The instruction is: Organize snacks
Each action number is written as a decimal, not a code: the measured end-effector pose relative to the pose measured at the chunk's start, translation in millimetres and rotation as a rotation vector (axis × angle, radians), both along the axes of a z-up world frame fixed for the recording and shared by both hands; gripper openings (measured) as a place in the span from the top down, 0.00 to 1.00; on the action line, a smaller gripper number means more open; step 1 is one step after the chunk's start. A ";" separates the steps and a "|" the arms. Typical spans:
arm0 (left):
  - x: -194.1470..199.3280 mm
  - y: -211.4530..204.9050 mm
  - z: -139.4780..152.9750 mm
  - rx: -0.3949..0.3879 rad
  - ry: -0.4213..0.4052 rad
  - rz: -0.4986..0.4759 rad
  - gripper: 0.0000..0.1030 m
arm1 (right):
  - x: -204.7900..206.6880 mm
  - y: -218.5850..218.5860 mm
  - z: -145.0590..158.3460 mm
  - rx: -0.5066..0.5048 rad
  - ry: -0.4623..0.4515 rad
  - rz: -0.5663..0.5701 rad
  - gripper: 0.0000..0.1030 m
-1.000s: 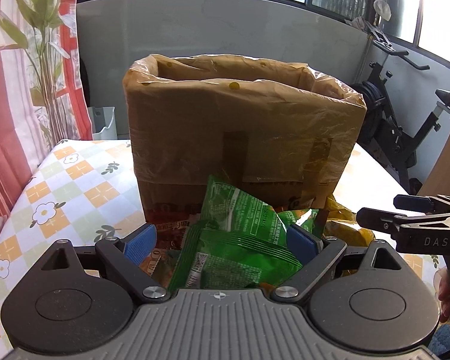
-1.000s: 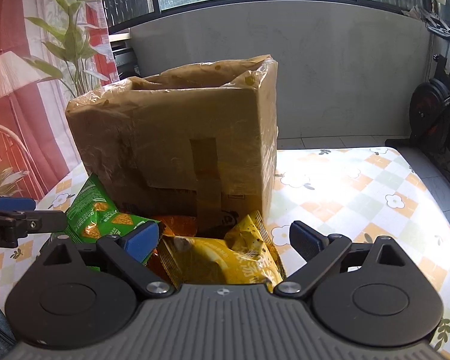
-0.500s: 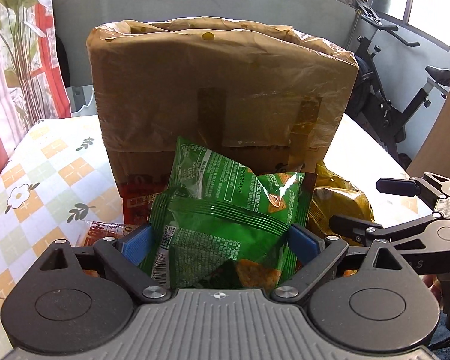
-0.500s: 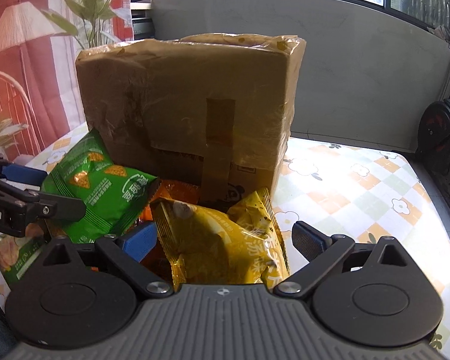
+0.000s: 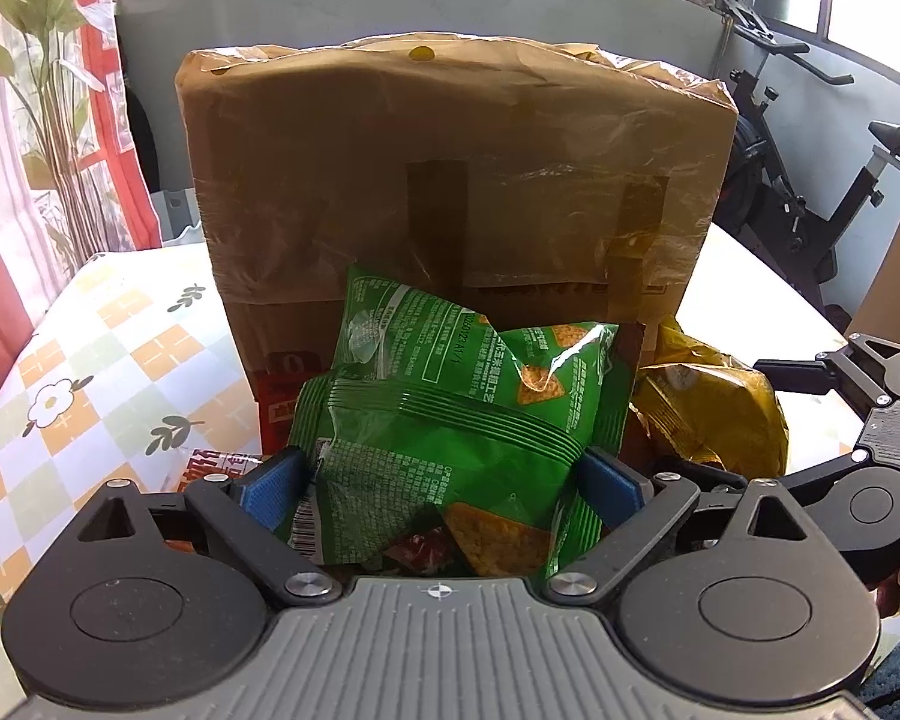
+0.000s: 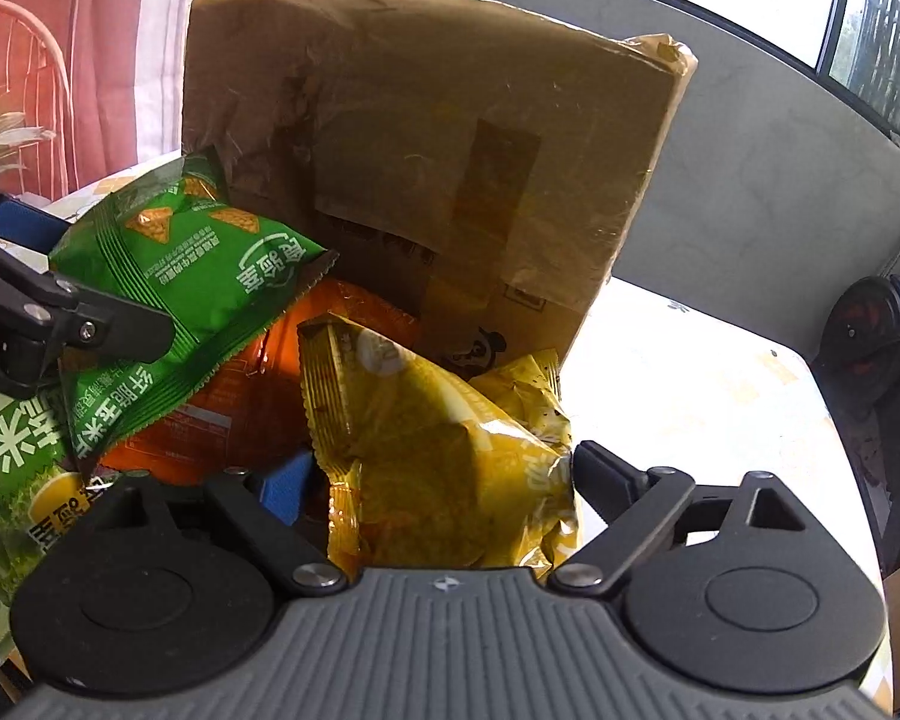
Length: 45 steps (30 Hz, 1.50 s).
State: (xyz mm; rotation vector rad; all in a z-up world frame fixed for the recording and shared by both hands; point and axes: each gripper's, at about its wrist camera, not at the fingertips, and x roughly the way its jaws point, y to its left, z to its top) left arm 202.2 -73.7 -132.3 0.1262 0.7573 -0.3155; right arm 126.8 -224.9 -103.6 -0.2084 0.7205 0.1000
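A tall brown cardboard box (image 5: 456, 180) stands on the worktop, contents hidden. Left gripper (image 5: 444, 483) jaws hold a crinkled green snack bag (image 5: 450, 450); right gripper (image 6: 432, 480) jaws are closing around a yellow bag (image 6: 444, 456).

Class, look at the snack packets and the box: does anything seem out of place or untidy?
Yes. The green packet, yellow packet and orange packet lie heaped against the cardboard box, crumpled and overlapping, not inside it.

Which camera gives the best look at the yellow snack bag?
The right wrist view: the yellow snack bag fills its centre, between the closing jaws. The left wrist view shows only part of it, at the right behind the green bag.
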 end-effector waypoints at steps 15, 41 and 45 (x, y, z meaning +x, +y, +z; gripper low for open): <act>-17.6 21.7 26.0 -0.027 -0.079 0.049 0.18 | -13.4 -15.3 23.9 0.137 -0.027 -0.018 0.24; -51.9 49.6 84.3 -0.028 -0.262 0.086 0.18 | -46.5 -16.9 78.6 0.231 -0.180 -0.014 0.24; -52.2 58.5 104.1 -0.043 -0.306 0.093 0.18 | -45.4 -16.6 94.3 0.224 -0.221 -0.004 0.24</act>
